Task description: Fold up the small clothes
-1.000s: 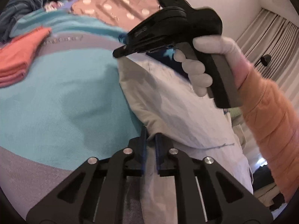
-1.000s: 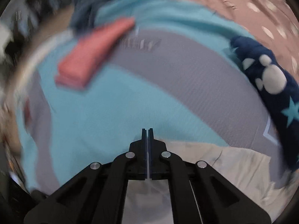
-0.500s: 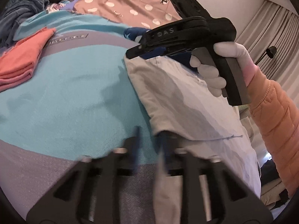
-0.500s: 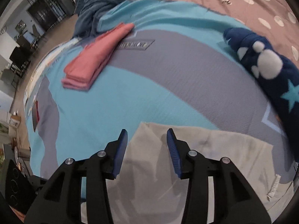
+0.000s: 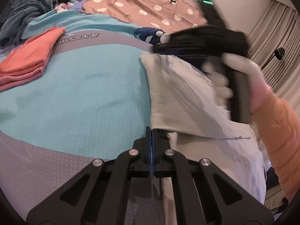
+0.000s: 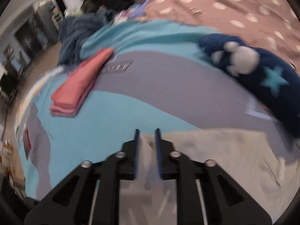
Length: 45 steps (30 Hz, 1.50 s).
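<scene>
On the teal blanket (image 5: 78, 93), the cream garment (image 5: 180, 97) runs lengthwise away from the left-wrist camera.

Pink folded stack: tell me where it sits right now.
The pink folded stack lies at the left of both views on the blanket, beside its label, below the dark blue heap.

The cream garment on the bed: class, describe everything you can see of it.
The cream garment is thin, creased woven-looking fabric, lying partly folded on the teal and grey blanket, with a loose blue thread near one edge. Its far corner sits between the right tongs, whose jaws have just been closing but still show a gap. The left tongs are shut at its near edge; whether they pinch cloth is unclear. A navy starred garment lies just beyond it.
</scene>
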### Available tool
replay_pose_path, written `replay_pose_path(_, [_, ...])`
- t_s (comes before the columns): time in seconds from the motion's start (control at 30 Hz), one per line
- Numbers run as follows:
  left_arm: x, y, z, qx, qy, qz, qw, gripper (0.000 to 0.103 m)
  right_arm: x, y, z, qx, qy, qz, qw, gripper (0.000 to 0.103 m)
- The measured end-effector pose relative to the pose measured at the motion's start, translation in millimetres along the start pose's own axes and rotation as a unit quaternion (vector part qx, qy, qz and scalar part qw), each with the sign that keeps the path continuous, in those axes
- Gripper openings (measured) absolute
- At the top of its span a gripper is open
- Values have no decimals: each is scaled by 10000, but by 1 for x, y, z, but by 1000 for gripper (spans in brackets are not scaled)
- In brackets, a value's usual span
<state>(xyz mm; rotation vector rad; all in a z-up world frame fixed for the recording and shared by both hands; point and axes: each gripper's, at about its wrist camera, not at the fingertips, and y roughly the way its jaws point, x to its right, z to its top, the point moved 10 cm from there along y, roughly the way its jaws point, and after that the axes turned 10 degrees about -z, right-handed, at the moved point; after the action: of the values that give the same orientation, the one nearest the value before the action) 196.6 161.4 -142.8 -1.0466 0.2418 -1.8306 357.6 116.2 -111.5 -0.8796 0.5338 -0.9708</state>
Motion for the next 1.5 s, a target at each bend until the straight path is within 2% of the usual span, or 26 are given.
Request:
replay_pose_path(0.1, [1,-4,0,72,160,150,9997,1,44,-46,-29,178,223,-67,9996,25])
replay_pose_path(0.17, [-4,-11,4,215,206,375,9989,1,76,-72,-64,180,455,-71,9988,25])
replay_pose_path(0.23, [-7,-23,9,402,154,478,9979,1,111,-97,-115,131,670,-102,9976,25])
replay_pose_path(0.3, [-2,-30,17,570,193,384,9974,1,134,-109,-159,56,881,-151,9960,25])
replay_pose_path(0.4, [36,-31,34,666,491,18,9966,5,168,-105,-218,-255,1426,-312,9890,25])
replay_pose_path(0.43, [55,-22,34,504,671,-132,9964,18,175,-98,-231,-276,1616,-291,9860,23])
replay_pose_path(0.47, [71,-8,32,265,859,-177,9958,39,176,-98,-232,-74,1694,-179,9854,22])
replay_pose_path(0.5, [75,4,30,126,963,-78,9952,46,175,-99,-234,92,1679,-138,9857,22])
replay_pose_path(0.57, [68,45,13,-445,1357,742,9870,48,171,-104,-235,176,1623,-238,9863,22])
replay_pose_path(0.6, [61,58,5,-674,1418,1008,9824,46,170,-108,-235,197,1636,-223,9861,22])
replay_pose_path(0.67, [65,63,1,-686,1728,1334,9735,45,178,-126,-237,402,1677,-229,9847,22])
replay_pose_path(0.7, [72,57,3,-623,1815,1345,9722,45,190,-139,-236,594,1683,-350,9833,22])
replay_pose_path(0.77, [92,48,8,-478,1714,1007,9789,46,234,-165,-240,972,1767,-791,9762,27])
replay_pose_path(0.83, [111,42,14,-343,1684,832,9816,52,287,-183,-250,1134,1988,-1395,9634,38])
replay_pose_path(0.9, [130,43,19,-198,1693,679,9830,64,340,-199,-270,1061,2337,-1798,9496,47])
replay_pose_path(0.97, [151,53,26,-81,1703,446,9844,81,392,-211,-295,857,2871,-1878,9354,51])
replay_pose_path(1.03, [168,69,23,-108,1754,391,9837,88,430,-222,-314,749,3135,-2101,9230,51])
replay_pose_path(1.1, [181,88,18,-219,1783,307,9833,88,457,-231,-325,707,3030,-2538,9158,51])
replay_pose_path(1.17, [192,110,13,-364,1750,251,9836,89,471,-232,-329,564,2830,-2797,9157,53])
replay_pose_path(1.27, [203,129,8,-491,1762,261,9828,89,482,-212,-339,167,2697,-2637,9260,53])
replay_pose_path(1.37, [208,138,4,-554,1871,333,9802,89,498,-206,-340,130,2662,-2775,9230,53])
replay_pose_path(1.5, [207,140,4,-601,1904,393,9791,89,520,-189,-333,54,2815,-2750,9193,53])
